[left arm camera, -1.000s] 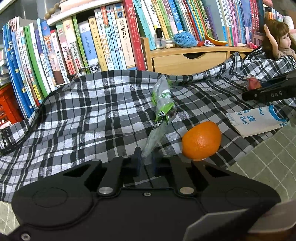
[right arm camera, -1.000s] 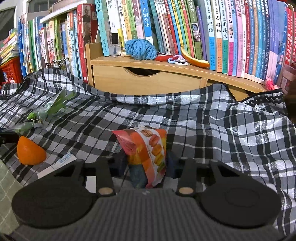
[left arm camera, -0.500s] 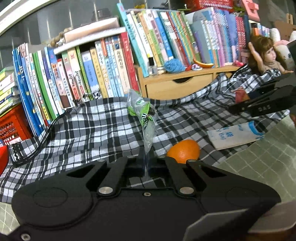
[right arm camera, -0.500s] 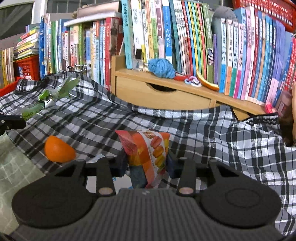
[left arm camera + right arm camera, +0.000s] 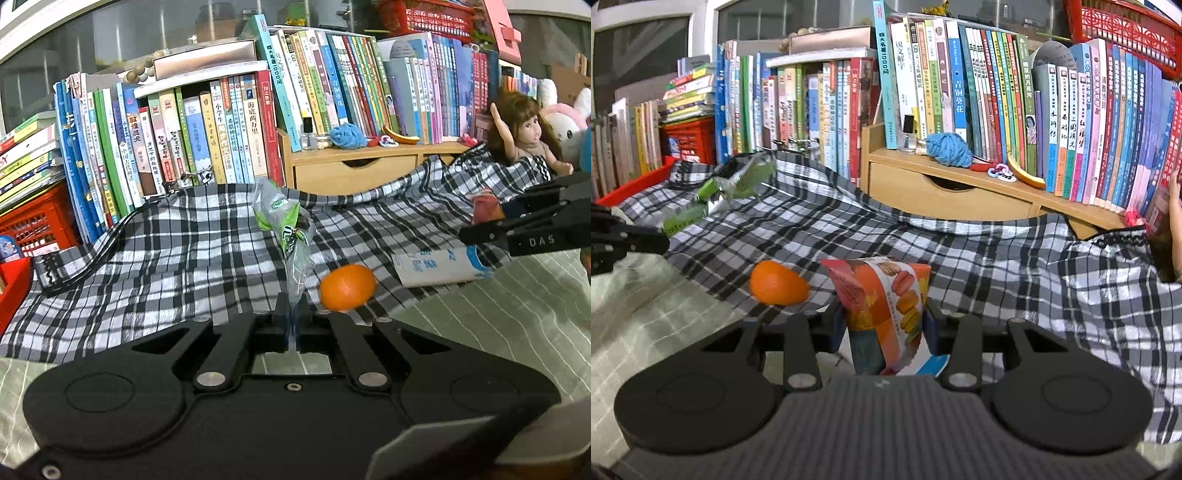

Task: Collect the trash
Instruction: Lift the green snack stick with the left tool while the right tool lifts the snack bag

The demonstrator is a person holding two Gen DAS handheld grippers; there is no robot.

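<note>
Two grippers raised, tilted down | left gripper pinching green wrapper | right gripper clamping orange packet

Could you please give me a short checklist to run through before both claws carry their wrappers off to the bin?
1. Left claw shut on the clear green-printed plastic wrapper: ok.
2. Right claw gripping the orange macaron-print snack packet: ok.
3. Both wrappers lifted off the black-and-white checked cloth: ok.
4. Round orange fruit left alone on the cloth: ok.
5. Bin in view: not ok, none visible.
6. White and blue paper packet collected: not ok.
</note>
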